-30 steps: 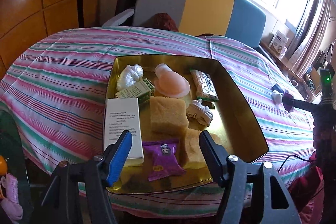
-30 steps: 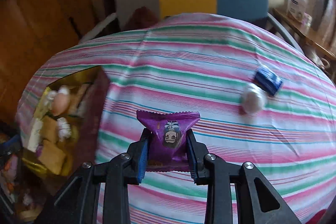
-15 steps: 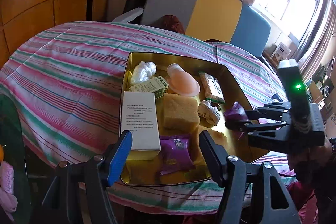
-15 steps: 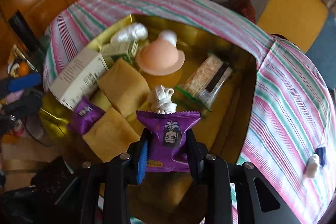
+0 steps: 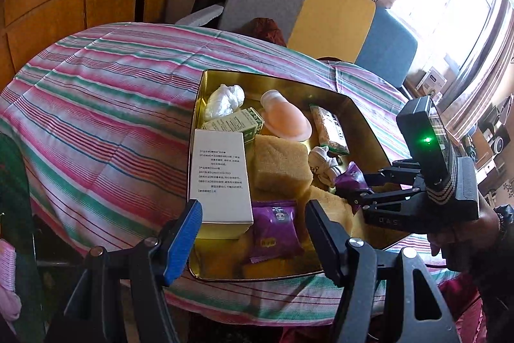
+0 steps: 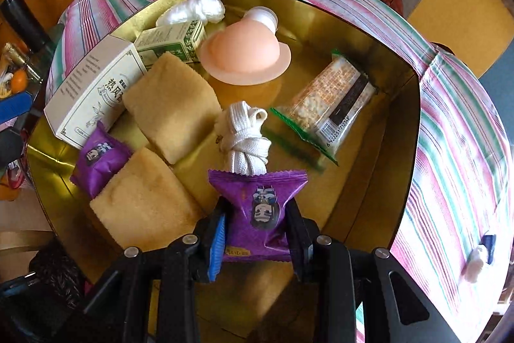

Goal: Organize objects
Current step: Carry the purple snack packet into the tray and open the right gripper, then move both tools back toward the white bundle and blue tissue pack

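A gold tray (image 5: pixel 369 124) on the striped tablecloth (image 5: pixel 96 105) holds a white box (image 5: pixel 220 179), yellow sponges (image 5: pixel 279 166), a pink cup (image 5: pixel 289 121), a cracker packet (image 5: pixel 329 130), a white lace bundle (image 6: pixel 245 137) and a purple snack packet (image 5: pixel 276 230). My right gripper (image 6: pixel 257 224) hangs low over the tray's right half with a second purple snack packet (image 6: pixel 260 214) between its pads. Its jaws are opening, and the pads touch the packet's sides. My left gripper (image 5: pixel 253 211) stands open above the tray's near edge with nothing between its fingers.
A green box (image 5: pixel 234 124) and a white wad (image 5: pixel 225 100) lie at the tray's far left. A small blue item and a white one (image 6: pixel 480 256) rest on the cloth right of the tray. Chairs (image 5: pixel 331 12) stand behind the table. A gloved hand (image 5: pixel 465 246) holds the right gripper.
My right gripper swung from above the bare cloth to over the tray and sank toward its floor, carrying the purple packet. The left gripper has hardly shifted.
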Action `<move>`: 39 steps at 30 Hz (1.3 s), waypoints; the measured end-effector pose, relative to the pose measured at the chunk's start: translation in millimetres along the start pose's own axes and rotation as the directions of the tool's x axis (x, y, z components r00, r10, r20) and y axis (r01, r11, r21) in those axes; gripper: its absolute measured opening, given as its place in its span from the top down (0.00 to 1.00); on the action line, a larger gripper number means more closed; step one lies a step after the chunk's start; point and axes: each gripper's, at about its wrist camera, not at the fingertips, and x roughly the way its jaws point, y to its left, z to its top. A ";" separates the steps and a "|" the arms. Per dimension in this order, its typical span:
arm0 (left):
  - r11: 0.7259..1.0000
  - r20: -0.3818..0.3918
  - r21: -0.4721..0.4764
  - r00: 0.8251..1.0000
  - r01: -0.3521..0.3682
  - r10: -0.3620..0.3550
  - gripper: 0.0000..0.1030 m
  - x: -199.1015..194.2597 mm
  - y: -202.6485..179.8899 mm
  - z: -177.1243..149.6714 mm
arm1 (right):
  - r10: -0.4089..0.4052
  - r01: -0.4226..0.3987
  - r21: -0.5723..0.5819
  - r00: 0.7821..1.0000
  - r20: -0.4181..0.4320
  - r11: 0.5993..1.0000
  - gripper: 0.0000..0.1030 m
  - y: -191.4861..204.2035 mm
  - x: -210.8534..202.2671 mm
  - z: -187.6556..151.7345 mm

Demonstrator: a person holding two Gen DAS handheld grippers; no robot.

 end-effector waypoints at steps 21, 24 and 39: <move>0.992 0.082 0.100 0.994 -0.077 0.069 0.35 -19.2 -30.6 8.0 | -0.031 -0.047 0.241 0.950 0.311 0.969 0.28 -60.4 -99.6 -50.3; 0.988 0.092 0.130 0.993 -0.087 0.075 0.35 -21.5 -41.5 10.6 | -0.081 -0.021 0.310 0.946 0.313 0.950 0.25 -82.6 -109.5 -69.6; 0.945 0.097 0.317 0.994 -0.083 0.055 0.35 -13.5 -117.7 23.3 | -0.359 0.142 0.709 0.918 0.165 0.690 0.24 -246.4 -120.3 -189.4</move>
